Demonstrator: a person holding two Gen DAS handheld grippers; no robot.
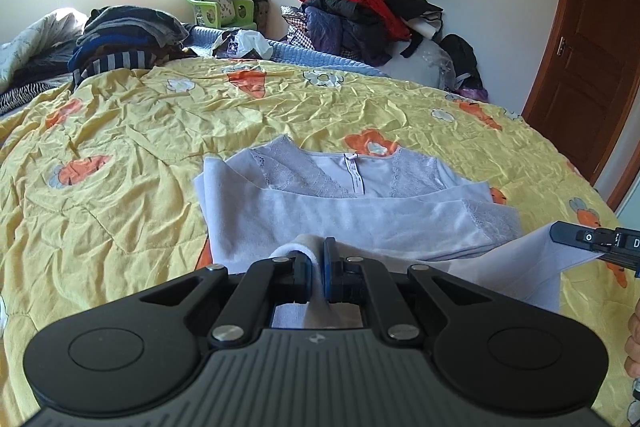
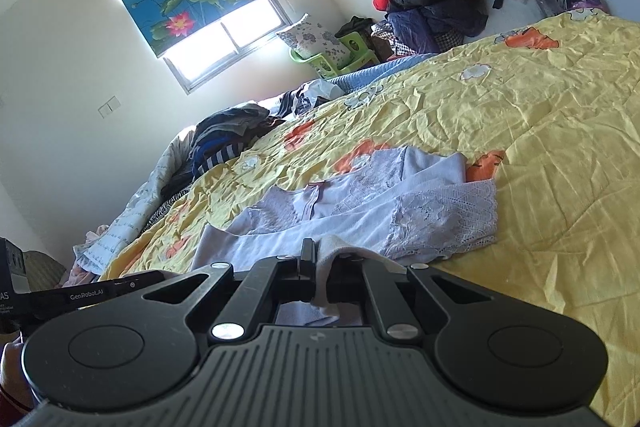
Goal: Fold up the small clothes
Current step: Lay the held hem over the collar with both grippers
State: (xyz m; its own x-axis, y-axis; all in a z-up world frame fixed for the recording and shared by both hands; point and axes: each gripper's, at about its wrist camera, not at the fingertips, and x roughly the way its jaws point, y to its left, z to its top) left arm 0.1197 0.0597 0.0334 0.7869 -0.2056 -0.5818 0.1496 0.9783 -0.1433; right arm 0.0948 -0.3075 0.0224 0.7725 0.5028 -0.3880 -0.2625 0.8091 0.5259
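Note:
A pale lavender top with lace trim (image 1: 360, 195) lies on the yellow quilt (image 1: 120, 155), sleeves folded across its body. My left gripper (image 1: 318, 259) is shut on the near hem of the top, cloth bunched between its blue pads. My right gripper (image 2: 320, 263) is shut on another part of the same hem; the top (image 2: 360, 203) stretches away from it. The right gripper also shows at the right edge of the left wrist view (image 1: 592, 239), pinching a lifted corner. The left gripper's body shows at the left of the right wrist view (image 2: 88, 297).
A stack of dark folded clothes (image 1: 124, 39) sits at the far left of the bed. A pile of jackets (image 1: 360, 11) stands by the far wall, with a green chair (image 1: 224, 11) beside it. A brown door (image 1: 588, 39) is at the right.

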